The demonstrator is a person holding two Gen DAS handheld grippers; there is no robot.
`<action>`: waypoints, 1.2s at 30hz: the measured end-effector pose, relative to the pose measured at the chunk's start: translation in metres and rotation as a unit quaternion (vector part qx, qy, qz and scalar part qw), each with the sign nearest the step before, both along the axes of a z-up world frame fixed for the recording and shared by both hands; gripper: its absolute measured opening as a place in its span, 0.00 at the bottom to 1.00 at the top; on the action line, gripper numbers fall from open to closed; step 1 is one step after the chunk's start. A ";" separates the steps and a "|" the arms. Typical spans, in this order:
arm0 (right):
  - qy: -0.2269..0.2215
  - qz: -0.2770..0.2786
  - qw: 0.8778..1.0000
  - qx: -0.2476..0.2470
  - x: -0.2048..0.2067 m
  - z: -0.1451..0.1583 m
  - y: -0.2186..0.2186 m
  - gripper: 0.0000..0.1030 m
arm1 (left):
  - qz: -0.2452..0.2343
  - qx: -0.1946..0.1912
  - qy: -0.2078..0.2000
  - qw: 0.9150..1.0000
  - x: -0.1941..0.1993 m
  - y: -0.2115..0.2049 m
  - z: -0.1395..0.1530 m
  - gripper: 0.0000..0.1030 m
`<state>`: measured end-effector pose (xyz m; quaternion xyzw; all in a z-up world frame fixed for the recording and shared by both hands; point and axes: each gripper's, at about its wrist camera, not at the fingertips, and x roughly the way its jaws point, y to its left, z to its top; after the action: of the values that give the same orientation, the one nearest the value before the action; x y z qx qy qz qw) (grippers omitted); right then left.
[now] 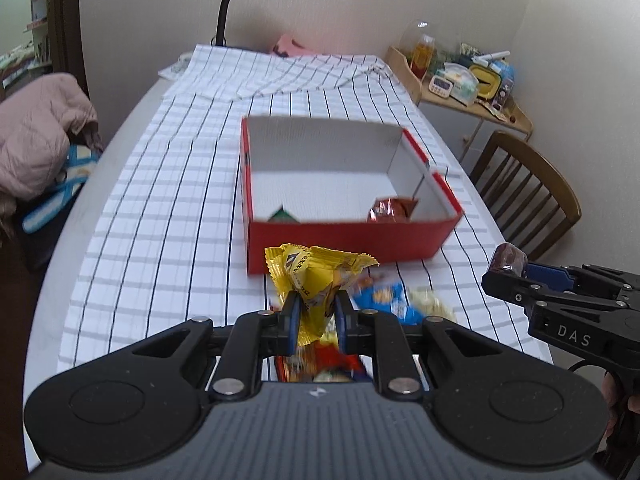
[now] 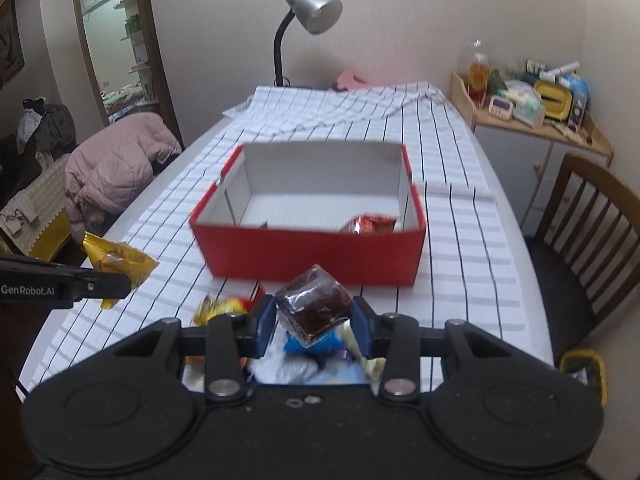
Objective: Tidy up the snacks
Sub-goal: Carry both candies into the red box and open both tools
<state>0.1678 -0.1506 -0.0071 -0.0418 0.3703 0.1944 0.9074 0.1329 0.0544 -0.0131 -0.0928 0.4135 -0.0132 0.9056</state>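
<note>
Two tools are up above the table, and each one has a snack pinched tight. The left tool (image 1: pixel 315 312) squeezes a crinkly yellow snack packet (image 1: pixel 312 276) between its blue pads (image 1: pixel 291 320). The packet sticks up out of the pads. From the right wrist view, that same yellow packet (image 2: pixel 116 260) shows at 9 o'clock, held in the air over the table's left side.

The right tool (image 2: pixel 314 320) grips a dark brown wrapped cake (image 2: pixel 314 304) with shiny clear plastic on it. The cake sits tilted between the blue pads (image 2: pixel 264 320). In the left wrist view the right tool (image 1: pixel 506 268) is at 3 o'clock, with the brown cake (image 1: pixel 508 258) at its tip.

Under both tools lies a small heap of loose snacks on the table. One is a blue packet (image 1: pixel 386 298), one is a pale cream packet (image 1: pixel 430 302), and one is a red and orange packet (image 1: pixel 328 360). They are blurry.

Just past the heap, at 12 o'clock, sits an open red cardboard box with white inside walls (image 1: pixel 348 240). A shiny red wrapped snack (image 1: pixel 390 210) lies in its near right corner. A small dark green packet (image 1: pixel 284 214) peeks up near the front wall on the left side.

The box rests on a white cloth with thin black stripes (image 1: pixel 160 200) that covers the table. A grey desk lamp (image 2: pixel 314 10) stands at the far end.
</note>
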 end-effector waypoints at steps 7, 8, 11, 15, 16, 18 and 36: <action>-0.016 0.005 1.000 -0.001 0.041 0.014 0.010 0.39 | 0.009 0.003 0.000 1.000 0.043 0.005 0.009 0.17; -0.017 0.007 1.000 0.000 0.046 0.015 0.011 0.39 | 0.011 0.004 0.000 1.000 0.049 0.007 0.009 0.17; -0.019 0.009 1.000 -0.001 0.063 0.016 0.017 0.39 | 0.017 0.009 0.003 1.000 0.068 0.009 0.010 0.17; -0.016 0.014 1.000 -0.005 0.087 0.013 0.024 0.39 | 0.023 0.020 0.009 0.999 0.094 0.010 0.008 0.17; -0.014 0.016 1.000 -0.006 0.092 0.011 0.026 0.39 | 0.024 0.023 0.011 0.999 0.101 0.010 0.006 0.17; -0.011 0.019 1.000 -0.009 0.105 0.007 0.030 0.39 | 0.025 0.025 0.017 0.999 0.115 0.011 0.003 0.17; 0.072 0.046 0.995 -0.056 0.197 -0.059 0.058 0.39 | 0.023 0.049 0.109 0.993 0.208 0.007 -0.062 0.17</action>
<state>0.3652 -0.0931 -0.0660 -0.0953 0.4422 0.2177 0.8649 0.3409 0.0615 -0.0746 -0.0583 0.5079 0.0380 0.8586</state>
